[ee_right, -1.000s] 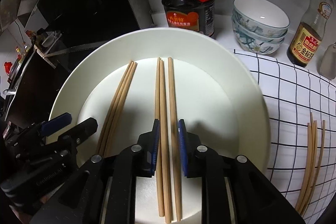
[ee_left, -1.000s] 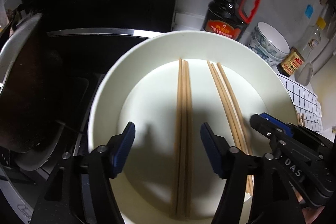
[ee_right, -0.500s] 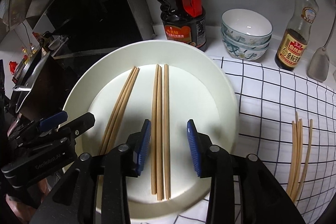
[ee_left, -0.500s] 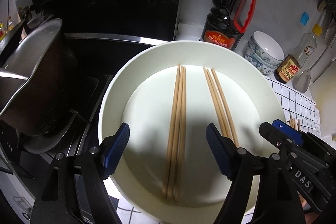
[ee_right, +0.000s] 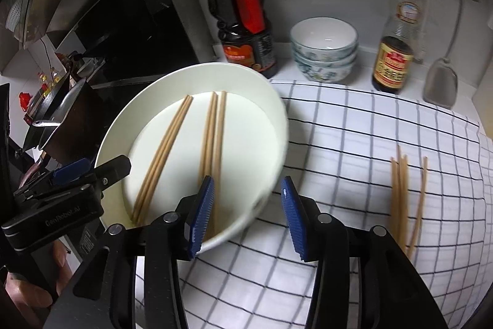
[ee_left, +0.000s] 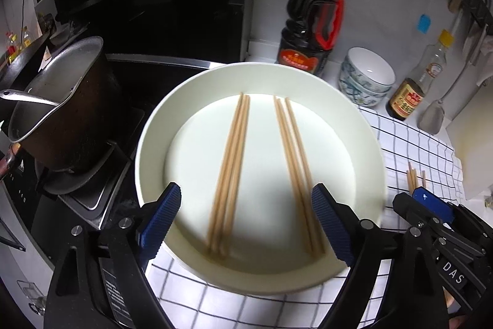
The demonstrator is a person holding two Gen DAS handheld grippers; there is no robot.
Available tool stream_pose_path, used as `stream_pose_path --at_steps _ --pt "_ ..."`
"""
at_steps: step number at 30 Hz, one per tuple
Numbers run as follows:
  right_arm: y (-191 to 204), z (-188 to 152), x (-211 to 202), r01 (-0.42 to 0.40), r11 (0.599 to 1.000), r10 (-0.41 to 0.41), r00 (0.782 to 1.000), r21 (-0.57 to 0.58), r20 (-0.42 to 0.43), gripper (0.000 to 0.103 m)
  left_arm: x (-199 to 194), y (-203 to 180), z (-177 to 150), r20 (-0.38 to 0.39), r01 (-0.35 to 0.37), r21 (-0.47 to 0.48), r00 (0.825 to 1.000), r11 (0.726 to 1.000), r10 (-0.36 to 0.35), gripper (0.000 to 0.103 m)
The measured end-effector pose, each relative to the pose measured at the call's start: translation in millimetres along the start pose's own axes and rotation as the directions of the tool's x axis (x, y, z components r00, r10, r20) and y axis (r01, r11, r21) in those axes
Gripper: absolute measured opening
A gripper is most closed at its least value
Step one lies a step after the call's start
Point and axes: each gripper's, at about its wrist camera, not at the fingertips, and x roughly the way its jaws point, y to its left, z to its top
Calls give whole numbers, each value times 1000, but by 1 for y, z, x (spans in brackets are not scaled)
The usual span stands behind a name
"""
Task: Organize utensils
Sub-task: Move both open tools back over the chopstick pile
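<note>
White lettering "DAS" shows on the body of the right tongs (ee_left: 431,207) in the left wrist view, and "GenRobot.AI" on the body of the left tongs (ee_right: 92,167) in the right wrist view; the labels on the dark sauce jug (ee_right: 243,20) and the yellow-capped bottle (ee_right: 397,42) are too small to read. The white plate (ee_left: 363,144) lies at the tabletop's edge beside the stove, partly on the checked cloth (ee_right: 354,128). On it rest two bundles of chopsticks: the left bundle (ee_left: 229,178) and the right bundle (ee_left: 295,171), long axes running from the near rim toward the far rim, nearly parallel. Their near ends blur. A third group, the loose chopsticks (ee_right: 403,193), lies on the cloth, its near ends cut off behind the right tongs. Both tongs' jaws are opening, with nothing gripped between them.
</note>
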Motion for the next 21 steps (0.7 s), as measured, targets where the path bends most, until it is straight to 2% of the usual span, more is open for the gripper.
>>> stream_pose_path --at_steps 12,16,21 --pt "-64 -38 -59 62 997 -64 997 39 41 48 -29 -62 -23 30 47 56 998 997 -49 87" --pt "-92 -54 -77 90 994 -93 994 58 52 50 -33 -91 -37 15 66 73 998 995 -68 87" --pt "-127 -75 -86 117 990 -122 991 77 58 51 -40 -122 -55 -2 54 125 999 991 -54 91"
